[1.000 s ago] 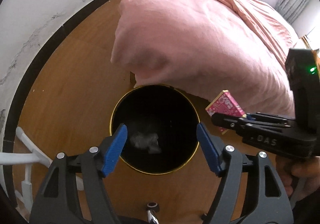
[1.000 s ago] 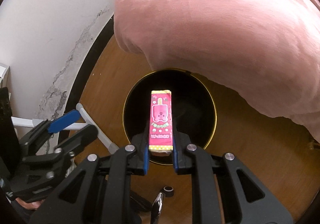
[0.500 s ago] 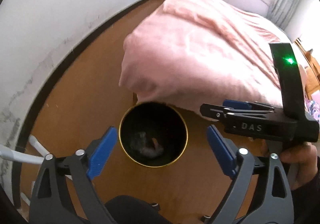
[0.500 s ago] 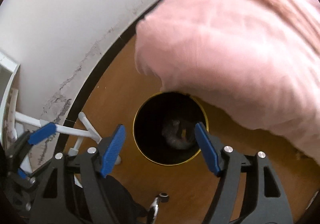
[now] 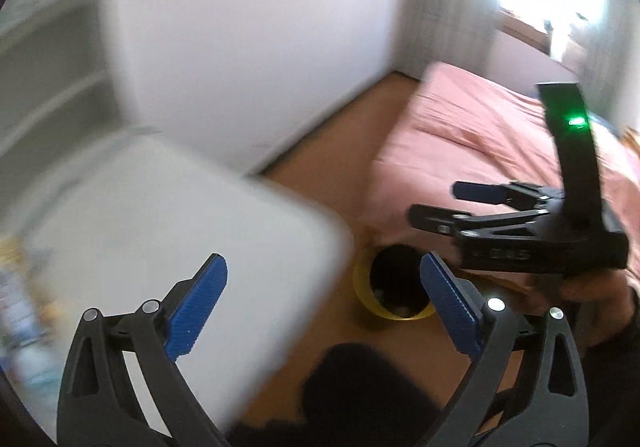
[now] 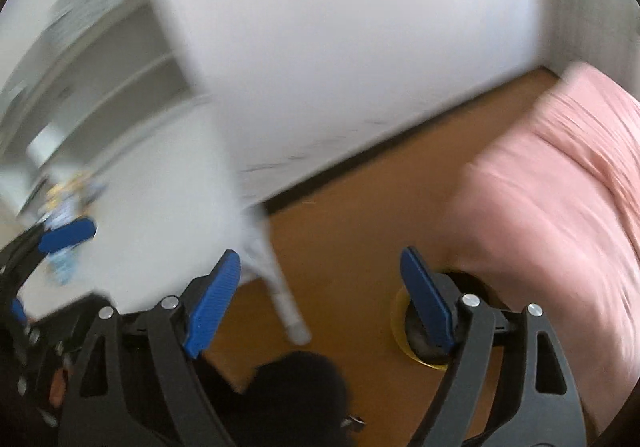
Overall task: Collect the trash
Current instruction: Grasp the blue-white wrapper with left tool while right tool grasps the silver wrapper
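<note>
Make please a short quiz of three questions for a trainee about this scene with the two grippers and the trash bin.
1. True or false: the right gripper holds a piece of trash.
2. Where does the trash bin stand? A) on the white table; B) on the wooden floor, at the corner of the pink bed; C) on the bed.
3. Fill in: the pads of the left gripper are coloured ____.

Key
1. False: its jaws have just been opening and stand apart with nothing between them.
2. B
3. Blue
</note>
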Demonstrator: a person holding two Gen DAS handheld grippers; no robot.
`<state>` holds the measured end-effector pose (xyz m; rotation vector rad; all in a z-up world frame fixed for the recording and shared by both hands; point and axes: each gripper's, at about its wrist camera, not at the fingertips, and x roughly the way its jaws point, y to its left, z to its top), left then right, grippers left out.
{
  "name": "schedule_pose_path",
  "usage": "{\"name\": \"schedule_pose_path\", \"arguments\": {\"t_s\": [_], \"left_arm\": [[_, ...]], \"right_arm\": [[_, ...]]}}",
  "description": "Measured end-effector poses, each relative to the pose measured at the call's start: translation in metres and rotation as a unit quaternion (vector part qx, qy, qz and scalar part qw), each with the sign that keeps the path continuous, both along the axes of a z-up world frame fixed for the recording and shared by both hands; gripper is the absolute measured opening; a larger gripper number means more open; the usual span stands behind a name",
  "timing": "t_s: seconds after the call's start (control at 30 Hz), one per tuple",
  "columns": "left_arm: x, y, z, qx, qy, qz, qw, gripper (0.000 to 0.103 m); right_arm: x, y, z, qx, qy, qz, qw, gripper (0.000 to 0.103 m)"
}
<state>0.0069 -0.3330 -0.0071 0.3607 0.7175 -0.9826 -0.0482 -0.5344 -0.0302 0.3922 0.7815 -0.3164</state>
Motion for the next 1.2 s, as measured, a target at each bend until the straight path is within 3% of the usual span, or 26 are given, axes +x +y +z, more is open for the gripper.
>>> {"name": "schedule_pose_path", "arguments": {"t_s": [0.13,0.33,0.4,0.57,0.67,0.77,0.83,0.9,1.13,1.2], "left_arm": [[0.048,0.114,0.01,0.017,-0.04,0.124,0.9913,0.094],[0.087,0.261,0.008,0.027,-0.029,0.286,0.9574,0.094],[0.088,0.299,0.002,0.021,-0.014,0.324,0.9457,0.094],[0.089,0.353,-0.011,0.022,0.01,0.365,0.9305,0.094],[0.091,0.362,-0.013,0.022,0.015,0.372,0.9278,0.094],[0.101,0.363,-0.011,0.025,0.013,0.37,0.9288,0.094],[0.111,0.357,-0.007,0.026,0.009,0.361,0.9323,0.094],[0.123,0.348,-0.009,0.03,0.006,0.351,0.9359,0.094],[0.168,0.299,-0.002,0.048,-0.013,0.303,0.9517,0.094],[0.183,0.286,-0.006,0.064,-0.01,0.297,0.9528,0.094]], "right_arm": [[0.074,0.088,0.019,-0.004,-0.014,0.123,0.992,0.079],[0.165,0.215,0.035,0.0,-0.018,0.273,0.962,0.075],[0.186,0.241,0.033,-0.005,-0.015,0.296,0.955,0.07],[0.237,0.278,0.018,0.0,0.011,0.322,0.947,0.052],[0.256,0.285,0.009,0.003,0.023,0.324,0.946,0.048],[0.271,0.295,0.003,0.001,0.035,0.327,0.944,0.038],[0.273,0.295,0.0,0.0,0.042,0.329,0.944,0.034],[0.275,0.297,-0.002,-0.002,0.046,0.331,0.943,0.023],[0.258,0.29,0.019,0.002,0.005,0.32,0.947,0.02],[0.248,0.284,0.026,0.005,-0.002,0.317,0.948,0.02]]}}
